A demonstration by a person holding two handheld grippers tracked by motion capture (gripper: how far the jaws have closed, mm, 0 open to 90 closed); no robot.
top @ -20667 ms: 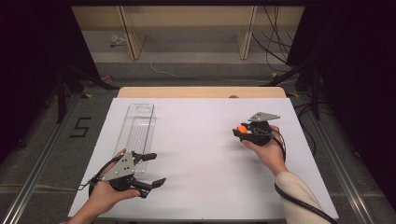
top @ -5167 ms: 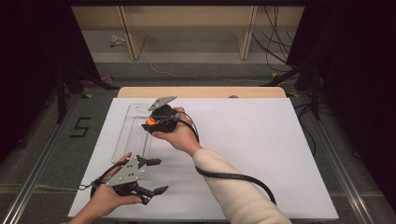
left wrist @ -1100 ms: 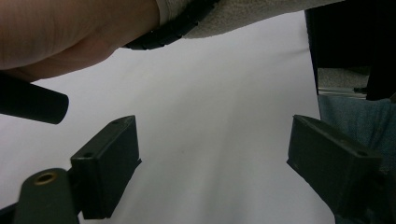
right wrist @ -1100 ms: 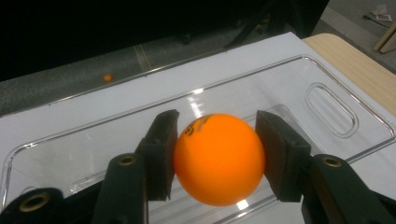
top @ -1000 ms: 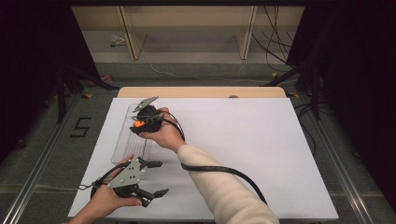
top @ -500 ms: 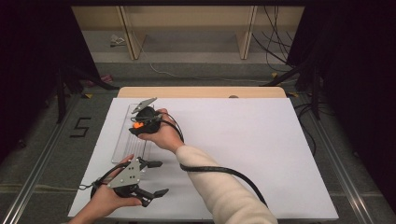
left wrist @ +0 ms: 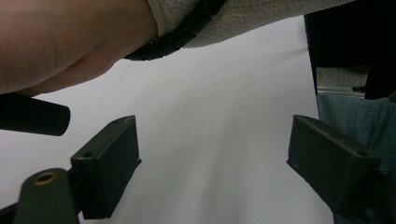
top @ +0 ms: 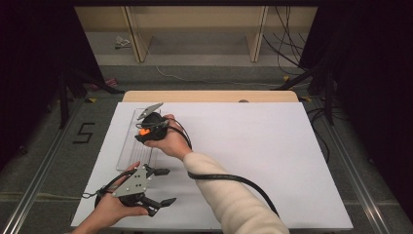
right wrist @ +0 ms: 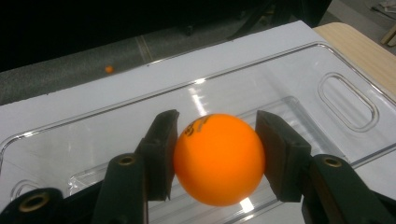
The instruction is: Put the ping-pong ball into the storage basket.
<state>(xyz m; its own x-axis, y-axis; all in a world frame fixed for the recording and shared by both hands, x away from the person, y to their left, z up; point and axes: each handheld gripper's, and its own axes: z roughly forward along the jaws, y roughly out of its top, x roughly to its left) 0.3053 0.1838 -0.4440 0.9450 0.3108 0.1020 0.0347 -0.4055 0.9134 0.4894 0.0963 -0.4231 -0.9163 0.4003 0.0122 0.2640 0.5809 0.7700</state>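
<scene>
We've got the orange ball (right wrist: 218,157) pinched between the right gripper (right wrist: 217,154) pads, hanging right over the clear plastic tray (right wrist: 299,70) at the far left of the desk (top: 272,146). Our left gripper (left wrist: 212,165) sits wide apart with nothing in it, near the front edge.

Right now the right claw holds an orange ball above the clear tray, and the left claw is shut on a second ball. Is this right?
Not quite. The left claw is open with nothing between its jaws, as the left gripper view shows. The rest stands: the right claw holds the orange ball above the clear tray.
</scene>
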